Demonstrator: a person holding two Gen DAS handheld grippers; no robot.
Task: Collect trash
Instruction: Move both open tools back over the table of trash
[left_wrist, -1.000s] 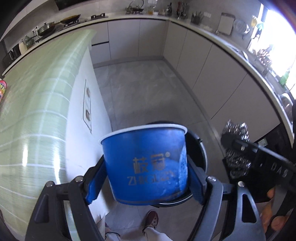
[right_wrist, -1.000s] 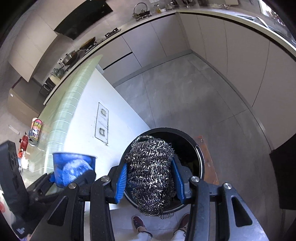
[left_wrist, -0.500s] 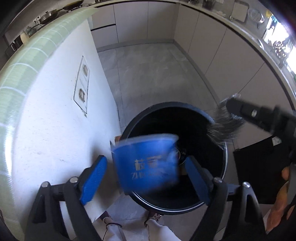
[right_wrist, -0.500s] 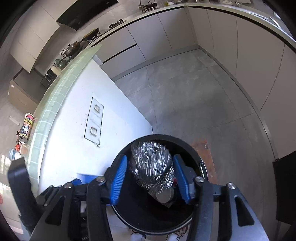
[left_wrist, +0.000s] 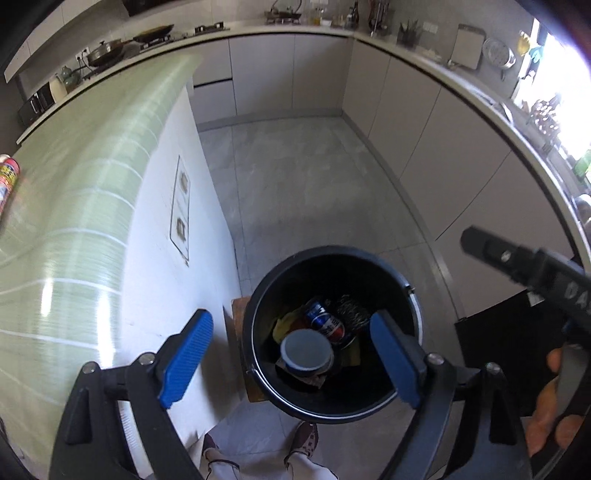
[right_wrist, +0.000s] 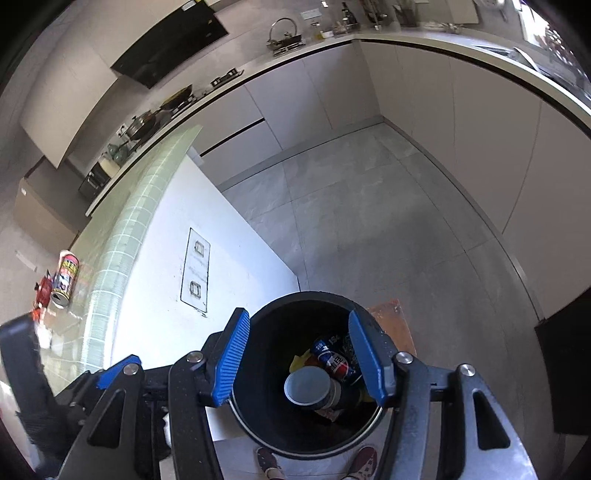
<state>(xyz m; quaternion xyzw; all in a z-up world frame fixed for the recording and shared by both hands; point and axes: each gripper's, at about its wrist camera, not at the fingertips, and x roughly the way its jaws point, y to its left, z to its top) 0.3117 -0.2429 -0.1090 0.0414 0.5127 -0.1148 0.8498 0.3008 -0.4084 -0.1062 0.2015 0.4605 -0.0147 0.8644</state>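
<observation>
Below both claws, on the grey floor beside the white end of the green-tiled worktop (left_wrist: 74, 206), we are listing one black bin (left_wrist: 258, 314). Lying inside it: a blue paper cup (left_wrist: 306, 349) at the near side, a blue cola can (left_wrist: 327, 321) behind it, a steel scouring ball (left_wrist: 352, 312) to the far right, and yellow scraps. We are holding the left claw (left_wrist: 291, 354) wide apart and empty, the right claw (right_wrist: 299, 360) having just been opening, nothing between its pads.

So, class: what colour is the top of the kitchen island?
Pale green tiled island top, clearest in the right wrist view.
</observation>
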